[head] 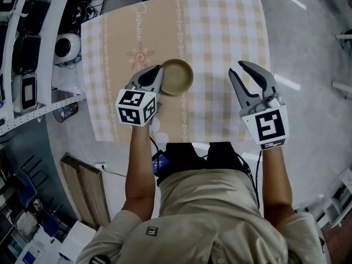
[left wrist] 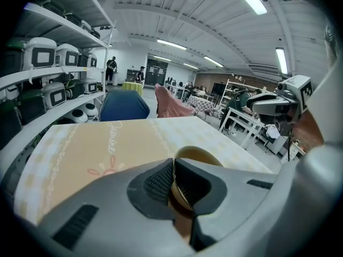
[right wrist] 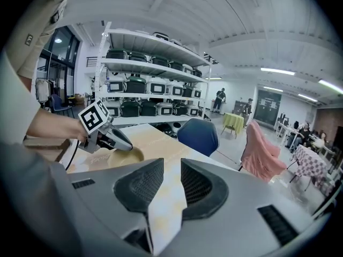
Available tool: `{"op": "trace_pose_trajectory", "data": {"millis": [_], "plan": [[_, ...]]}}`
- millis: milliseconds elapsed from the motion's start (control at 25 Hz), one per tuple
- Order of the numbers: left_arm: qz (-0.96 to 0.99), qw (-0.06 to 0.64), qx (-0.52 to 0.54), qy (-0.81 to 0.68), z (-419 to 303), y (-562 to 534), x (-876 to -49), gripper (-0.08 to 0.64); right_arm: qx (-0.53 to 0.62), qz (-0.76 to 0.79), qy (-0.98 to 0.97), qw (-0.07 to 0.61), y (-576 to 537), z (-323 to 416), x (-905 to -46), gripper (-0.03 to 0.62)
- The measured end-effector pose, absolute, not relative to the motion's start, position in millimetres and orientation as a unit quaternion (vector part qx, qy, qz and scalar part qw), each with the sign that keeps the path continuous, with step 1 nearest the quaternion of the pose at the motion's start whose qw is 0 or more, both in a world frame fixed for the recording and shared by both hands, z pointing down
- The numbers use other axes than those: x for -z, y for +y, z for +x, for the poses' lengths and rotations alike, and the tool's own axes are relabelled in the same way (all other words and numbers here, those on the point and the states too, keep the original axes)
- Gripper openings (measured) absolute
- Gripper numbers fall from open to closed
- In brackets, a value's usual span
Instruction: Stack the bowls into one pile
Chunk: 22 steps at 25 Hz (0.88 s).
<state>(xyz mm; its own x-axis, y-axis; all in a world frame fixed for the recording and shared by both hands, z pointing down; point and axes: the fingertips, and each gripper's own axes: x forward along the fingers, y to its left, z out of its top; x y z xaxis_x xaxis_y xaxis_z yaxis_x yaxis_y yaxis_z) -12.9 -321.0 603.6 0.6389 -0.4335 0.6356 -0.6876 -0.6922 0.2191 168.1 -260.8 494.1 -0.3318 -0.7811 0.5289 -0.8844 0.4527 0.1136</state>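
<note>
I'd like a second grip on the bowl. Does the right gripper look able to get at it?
Probably yes: the right gripper is open and empty, and the tablecloth between it and the bowl is bare. The left gripper, shut on the rim, blocks only that side.

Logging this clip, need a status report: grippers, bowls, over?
Left gripper shut on bowl rim. Right gripper open, empty, over table. Nothing in the way.

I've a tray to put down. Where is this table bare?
Bare: the far strip of the tablecloth beyond the bowl, and the stretch between bowl and right gripper. Crowded only at the bowl's left rim, where the left gripper has its jaws clamped.
</note>
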Motion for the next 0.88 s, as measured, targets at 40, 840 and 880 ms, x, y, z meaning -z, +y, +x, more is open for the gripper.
{"op": "trace_pose_trajectory", "data": {"millis": [40,840,880], "plan": [[0.875,0.226,-0.282,-0.321,-13,-320,-605,0.018,-0.098,0.513,-0.811,0.264,-260,168,-495,0.1],[0.858,0.121,-0.333,-0.373,-17,-313,-621,0.018,-0.086,0.492,-0.826,0.261,-228,167,-495,0.1],[0.857,0.116,-0.335,-0.375,-18,-312,-619,0.02,-0.084,0.491,-0.827,0.261,-226,167,-492,0.1]]}}
